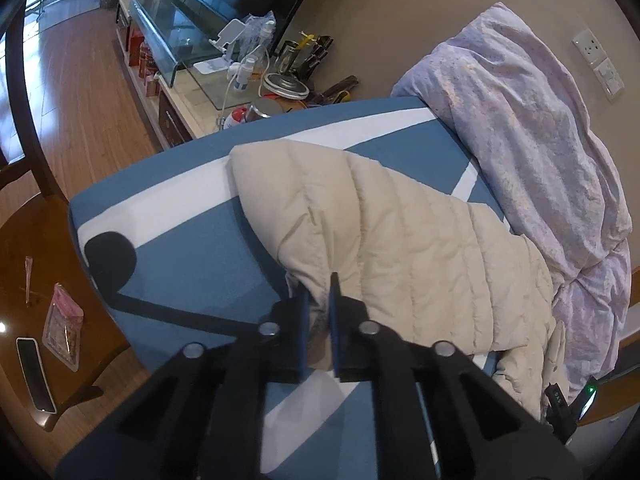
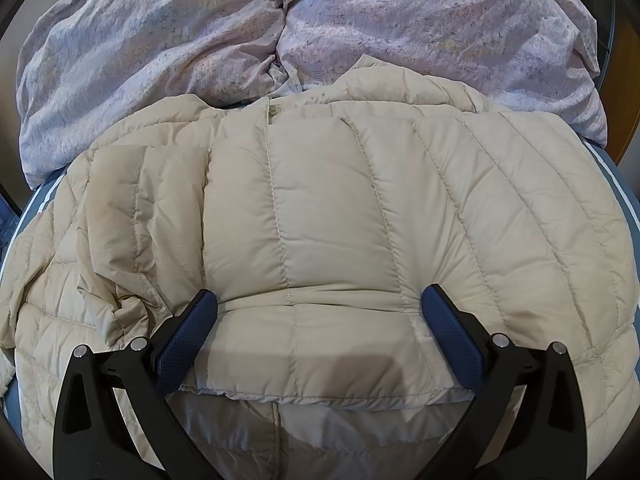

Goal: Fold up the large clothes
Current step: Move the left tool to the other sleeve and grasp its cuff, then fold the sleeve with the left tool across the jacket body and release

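A beige quilted puffer jacket [image 1: 400, 232] lies on a blue and white bed cover [image 1: 192, 248]. My left gripper [image 1: 319, 280] is shut on the jacket's near edge, with fabric pinched between the blue pads. In the right wrist view the jacket [image 2: 340, 208] fills the frame, partly folded, with its collar at the far side. My right gripper [image 2: 320, 300] is open wide, its two blue pads pressing down on a folded panel of the jacket, one at each side of it.
A crumpled lilac duvet [image 1: 540, 132] lies against the wall beyond the jacket; it also shows in the right wrist view [image 2: 280, 28]. A cluttered glass-topped cabinet [image 1: 192, 40] stands past the bed. A wooden table [image 1: 24, 320] with a phone and a packet stands at left.
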The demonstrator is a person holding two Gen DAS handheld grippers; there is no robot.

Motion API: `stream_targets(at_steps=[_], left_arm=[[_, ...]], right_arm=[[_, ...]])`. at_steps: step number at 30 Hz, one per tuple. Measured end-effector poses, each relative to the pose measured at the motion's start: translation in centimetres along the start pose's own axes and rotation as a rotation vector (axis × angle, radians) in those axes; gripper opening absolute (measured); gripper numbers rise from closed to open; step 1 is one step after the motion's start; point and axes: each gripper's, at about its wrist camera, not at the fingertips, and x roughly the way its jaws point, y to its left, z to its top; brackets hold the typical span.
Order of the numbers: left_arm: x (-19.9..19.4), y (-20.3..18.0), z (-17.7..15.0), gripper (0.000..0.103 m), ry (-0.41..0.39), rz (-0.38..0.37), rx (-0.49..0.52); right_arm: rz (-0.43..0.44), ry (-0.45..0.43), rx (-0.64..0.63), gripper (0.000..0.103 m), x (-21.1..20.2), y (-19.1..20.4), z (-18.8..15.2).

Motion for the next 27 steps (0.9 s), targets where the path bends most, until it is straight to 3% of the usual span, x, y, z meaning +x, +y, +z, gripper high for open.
stream_targets(at_steps=[5, 10, 15, 20, 27], left_arm=[[-0.7, -2.1, 0.5, 0.003, -0.018, -0.014, 0.057], [-2.2, -6.5, 1.2, 0.003, -0.051, -0.068, 0.133], [-3.3, -13.4, 0.9, 0.003, -0.057, -0.184, 0.234], [-3.5, -21.3, -1.2, 0.003, -0.027, -0.323, 0.344], [-2.7, -30.9, -6.0, 0.003, 0.045, -0.426, 0.502]], right_arm=[[0.002, -0.001, 0.001, 0.102, 0.0, 0.0, 0.0], [-0.002, 0.000, -0.002, 0.102, 0.0, 0.0, 0.0], [-0.015, 0.003, -0.014, 0.102, -0.1, 0.1, 0.0], [-0.032, 0.020, -0.028, 0.102, 0.0, 0.5, 0.3], [-0.033, 0.041, -0.042, 0.102, 0.1, 0.8, 0.6]])
